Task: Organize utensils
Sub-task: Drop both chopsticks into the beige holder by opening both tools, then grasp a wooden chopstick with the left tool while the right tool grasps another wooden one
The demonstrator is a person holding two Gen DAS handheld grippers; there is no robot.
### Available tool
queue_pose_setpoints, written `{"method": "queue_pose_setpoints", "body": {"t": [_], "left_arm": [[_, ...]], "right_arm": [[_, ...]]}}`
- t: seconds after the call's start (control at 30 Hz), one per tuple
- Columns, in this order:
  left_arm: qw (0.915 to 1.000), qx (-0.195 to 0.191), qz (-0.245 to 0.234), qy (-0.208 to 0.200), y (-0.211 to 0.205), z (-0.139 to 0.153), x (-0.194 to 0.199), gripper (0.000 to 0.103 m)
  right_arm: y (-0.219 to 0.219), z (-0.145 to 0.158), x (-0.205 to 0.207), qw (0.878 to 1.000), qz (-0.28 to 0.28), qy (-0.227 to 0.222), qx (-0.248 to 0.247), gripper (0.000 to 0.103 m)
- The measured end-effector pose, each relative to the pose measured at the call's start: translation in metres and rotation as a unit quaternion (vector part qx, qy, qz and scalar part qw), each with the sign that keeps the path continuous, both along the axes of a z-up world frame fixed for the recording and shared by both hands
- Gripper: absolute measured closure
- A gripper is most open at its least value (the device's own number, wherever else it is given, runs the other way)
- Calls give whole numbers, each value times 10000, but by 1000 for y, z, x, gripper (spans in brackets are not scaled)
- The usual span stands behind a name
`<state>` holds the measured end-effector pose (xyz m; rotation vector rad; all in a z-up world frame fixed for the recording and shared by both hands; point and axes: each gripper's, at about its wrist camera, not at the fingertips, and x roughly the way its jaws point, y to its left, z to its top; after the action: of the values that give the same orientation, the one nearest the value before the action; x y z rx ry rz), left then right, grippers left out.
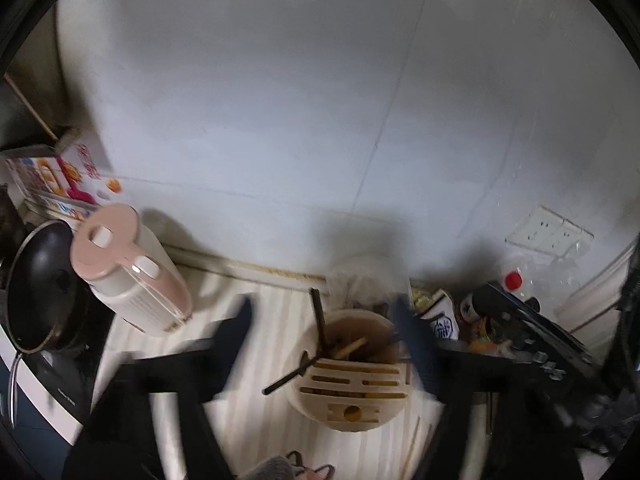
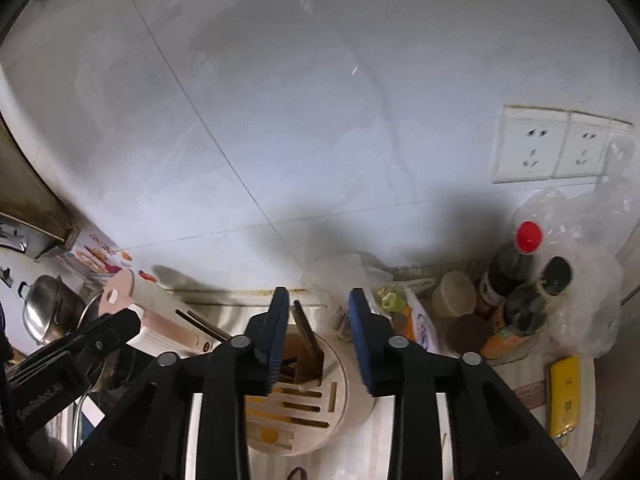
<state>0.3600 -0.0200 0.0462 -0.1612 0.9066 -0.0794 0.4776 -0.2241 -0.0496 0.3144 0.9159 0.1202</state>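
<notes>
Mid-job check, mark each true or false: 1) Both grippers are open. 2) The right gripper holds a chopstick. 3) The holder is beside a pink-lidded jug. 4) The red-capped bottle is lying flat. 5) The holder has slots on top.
1) True: the left gripper and the right gripper both stand open.
2) False: nothing sits between its fingers.
3) True: the holder stands near the jug on the counter.
4) False: the bottle stands upright.
5) True: slots cover its front half.
</notes>
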Motion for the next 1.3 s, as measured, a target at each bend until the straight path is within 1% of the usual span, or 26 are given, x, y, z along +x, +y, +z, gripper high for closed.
{"method": "queue_pose_setpoints", "body": {"t": [0.03,0.07,0.13,0.2,0.3,0.4,0.47,0.53,0.57,0.67,0.73,0.77,0.8,0.83,0.87,0.9,0.93,1.0,1.1,1.3], "left_arm": [[9999,13,60,-90,3,3,-6,21],[9998,51,95,-137,6,3,-10,19],[9994,223,208,-185,9,2,-19,0],[9986,382,263,-254,9,-1,-28,0],[9984,442,269,-245,9,-10,-45,0],[9981,520,254,-214,4,-28,-66,0],[9968,711,312,-173,-1,-44,-80,0],[9960,850,264,-27,-8,-64,-89,0],[9954,922,216,141,-12,-80,-92,0],[9934,958,63,633,-22,-120,-98,0],[9899,1046,-27,952,-30,-153,-103,0],[9887,1075,-54,1046,-33,-163,-104,0],[9863,1137,-82,1189,-38,-179,-106,0],[9846,1176,-147,1282,-45,-192,-108,0],[9830,1222,-177,1359,-47,-201,-109,0],[9795,1325,-210,1502,-53,-217,-110,0],[9768,1376,-273,1617,-58,-230,-110,0],[9725,1455,-334,1790,-65,-248,-112,0],[9648,1579,-455,2055,-79,-274,-114,0],[9550,1860,-684,2207,-102,-298,-121,0]], "right_arm": [[-4,4,-4,10000,-25,-24,18,58],[-9,8,-9,10000,-73,-50,-2,52],[-20,13,-23,9997,-229,-61,-37,44],[-31,13,-37,9991,-414,-54,-80,33],[-48,5,-60,9976,-676,-36,-126,24],[-61,-14,-82,9963,-841,131,-146,23],[-67,-32,-96,9951,-912,299,-243,23],[-73,-59,-110,9930,-967,593,-343,23],[-75,-71,-115,9920,-969,730,-341,23],[-83,-111,-132,9870,-1029,1187,-338,23],[-87,-138,-144,9826,-1078,1471,-347,24],[-89,-149,-148,9809,-1089,1586,-300,30],[-90,-160,-151,9790,-1092,1698,-273,37],[-93,-175,-155,9755,-1116,1878,-262,41],[-97,-189,-159,9720,-1138,2044,-218,48],[-101,-203,-162,9688,-1158,2185,-180,52],[-103,-215,-167,9656,-1178,2311,-173,53],[-106,-236,-173,9602,-1170,2533,-162,55],[-105,-263,-177,9521,-1127,2835,-187,57],[-98,-298,-184,9425,-951,3192,-287,60]]}}
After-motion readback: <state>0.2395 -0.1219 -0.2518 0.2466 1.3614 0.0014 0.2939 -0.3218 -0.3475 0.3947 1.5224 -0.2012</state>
